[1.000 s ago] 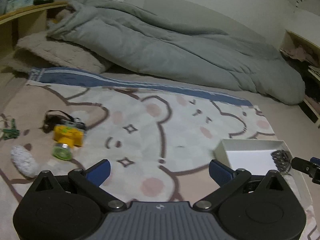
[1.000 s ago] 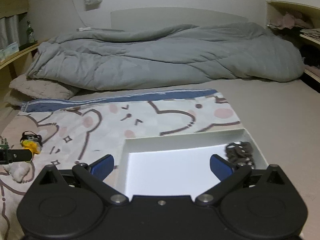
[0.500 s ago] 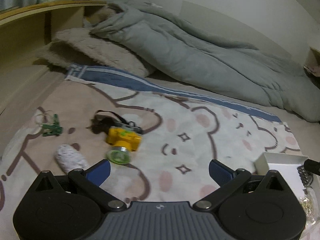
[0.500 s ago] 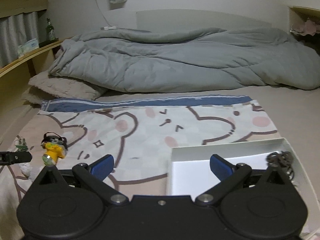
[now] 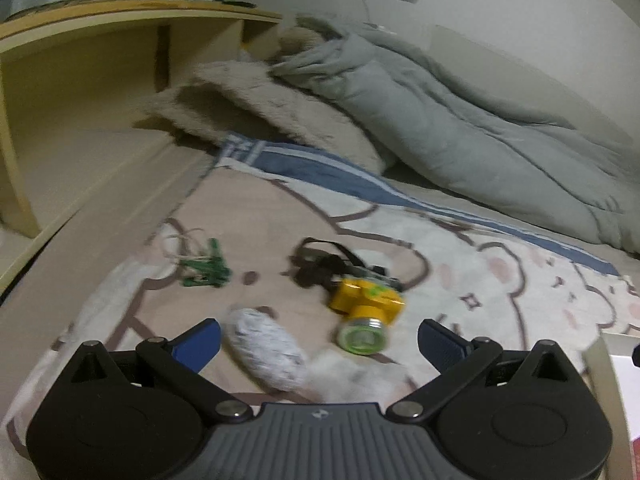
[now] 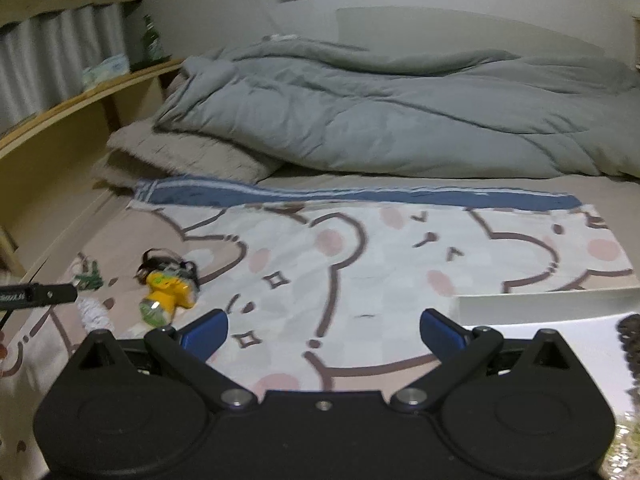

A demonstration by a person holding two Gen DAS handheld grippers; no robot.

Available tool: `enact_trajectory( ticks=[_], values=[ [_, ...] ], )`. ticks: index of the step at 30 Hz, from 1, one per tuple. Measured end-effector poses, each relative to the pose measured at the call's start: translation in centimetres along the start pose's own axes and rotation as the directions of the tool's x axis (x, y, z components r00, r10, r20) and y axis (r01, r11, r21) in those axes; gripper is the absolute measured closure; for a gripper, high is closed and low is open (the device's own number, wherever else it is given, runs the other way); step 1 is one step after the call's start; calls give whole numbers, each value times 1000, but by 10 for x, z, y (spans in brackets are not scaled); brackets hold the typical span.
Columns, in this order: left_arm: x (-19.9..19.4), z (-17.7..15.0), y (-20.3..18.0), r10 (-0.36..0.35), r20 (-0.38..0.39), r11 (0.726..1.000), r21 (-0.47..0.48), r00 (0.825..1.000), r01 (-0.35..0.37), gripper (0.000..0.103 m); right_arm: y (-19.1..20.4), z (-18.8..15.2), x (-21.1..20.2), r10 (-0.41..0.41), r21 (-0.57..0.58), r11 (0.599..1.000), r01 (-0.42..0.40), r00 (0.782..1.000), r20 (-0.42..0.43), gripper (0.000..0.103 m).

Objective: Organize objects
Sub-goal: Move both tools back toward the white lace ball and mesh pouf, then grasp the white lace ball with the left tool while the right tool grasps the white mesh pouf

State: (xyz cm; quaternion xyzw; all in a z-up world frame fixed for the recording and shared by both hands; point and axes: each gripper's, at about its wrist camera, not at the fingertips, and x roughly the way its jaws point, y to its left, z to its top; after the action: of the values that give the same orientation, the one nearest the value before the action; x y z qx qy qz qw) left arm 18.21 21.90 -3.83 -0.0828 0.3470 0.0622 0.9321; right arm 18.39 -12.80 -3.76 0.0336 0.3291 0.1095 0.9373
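On a bear-print blanket lie a yellow headlamp with a black strap, a white fuzzy oval object and a small green circuit board with wires. My left gripper is open and empty, just short of the white object and the headlamp. My right gripper is open and empty over the blanket. The headlamp lies to its left. A white box with a dark chain inside lies to its right.
A grey duvet and a beige fluffy pillow lie across the back of the bed. A wooden shelf unit stands along the left side, with a bottle and a tissue pack on top.
My left gripper has swung left, away from the white box and up to the headlamp and white object. My right gripper has also swung left, so the box now sits at its right.
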Motion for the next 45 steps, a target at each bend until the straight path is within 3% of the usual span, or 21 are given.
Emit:
enact_trajectory(
  ticks=[7, 12, 15, 18, 21, 25, 30, 32, 34, 36, 38, 40, 45],
  values=[
    [19, 0, 34, 34, -24, 998, -56, 999, -35, 0, 35, -1, 35, 92, 9, 996, -92, 995, -24, 0],
    [35, -2, 45, 44, -56, 995, -82, 997, -48, 0, 59, -13, 68, 84, 71, 994, -82, 996, -37, 0],
    [45, -4, 47, 52, -74, 996, -75, 996, -57, 0, 75, -26, 83, 70, 78, 994, -70, 998, 2, 0],
    [53, -6, 46, 57, -95, 995, -74, 994, -64, 0, 97, -38, 96, 72, -26, 997, -72, 997, 33, 0],
    [61, -8, 44, 87, -115, 993, -65, 990, -95, 0, 114, -44, 108, 130, -97, 987, -128, 991, 19, 0],
    [70, -9, 42, 130, -138, 989, -60, 982, -139, 0, 134, -52, 123, 236, -172, 956, -238, 971, -30, 0],
    [79, -9, 40, 189, -169, 978, -56, 967, -201, 0, 162, -62, 134, 296, -281, 908, -310, 951, -92, 0],
    [81, -9, 41, 171, -184, 982, -54, 968, -183, 0, 172, -64, 136, 315, -321, 886, -335, 942, -116, 0],
    [82, -10, 45, 109, -202, 988, -83, 973, -128, 0, 180, -66, 140, 325, -348, 868, -353, 936, -138, 1],
    [82, -11, 47, 74, -214, 988, -120, 974, -101, 0, 186, -67, 144, 335, -359, 856, -373, 927, -167, 7],
    [83, -10, 49, 64, -221, 981, -164, 973, -101, 1, 190, -67, 147, 334, -365, 852, -376, 926, -176, 20],
    [84, -9, 49, 47, -227, 975, -201, 973, -94, 3, 191, -68, 149, 324, -372, 852, -369, 929, -180, 24],
    [89, -9, 46, 5, -244, 953, -293, 970, -79, 19, 188, -68, 147, 331, -385, 843, -376, 926, -180, 36]
  ],
)
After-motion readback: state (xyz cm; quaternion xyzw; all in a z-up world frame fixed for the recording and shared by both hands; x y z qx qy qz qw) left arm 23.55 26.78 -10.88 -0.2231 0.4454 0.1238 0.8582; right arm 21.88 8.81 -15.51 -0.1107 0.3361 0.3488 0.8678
